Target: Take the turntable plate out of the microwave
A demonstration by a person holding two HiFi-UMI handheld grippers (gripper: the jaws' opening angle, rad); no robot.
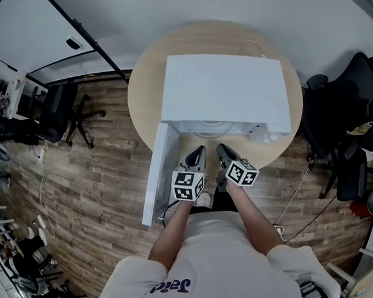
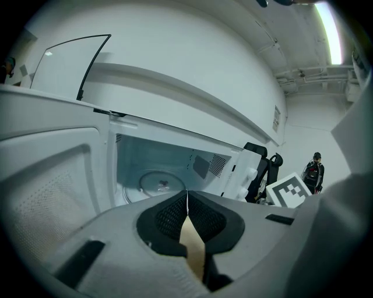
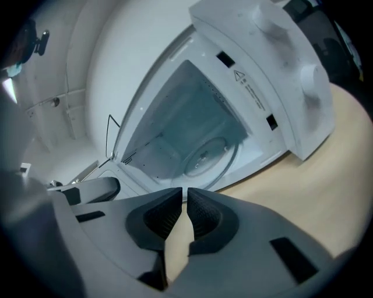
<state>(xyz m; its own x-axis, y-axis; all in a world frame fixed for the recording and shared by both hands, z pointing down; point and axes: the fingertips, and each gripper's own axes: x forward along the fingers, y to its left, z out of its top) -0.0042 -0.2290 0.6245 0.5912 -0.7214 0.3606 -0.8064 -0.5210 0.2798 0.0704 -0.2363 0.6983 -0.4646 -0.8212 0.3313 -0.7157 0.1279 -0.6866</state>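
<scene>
Closed, empty left tongs [image 1: 200, 150] and right tongs [image 1: 222, 148] side by side before the open microwave [image 1: 224, 92] on the round worktop [image 1: 142, 98].

From the head view: only the white casing top and the door [image 1: 157, 177] swung out leftward, with the cavity floor hidden. In both gripper views: turntable plate [image 2: 158, 185] lying flat on the cavity floor, face up, round, so without a long axis.
</scene>
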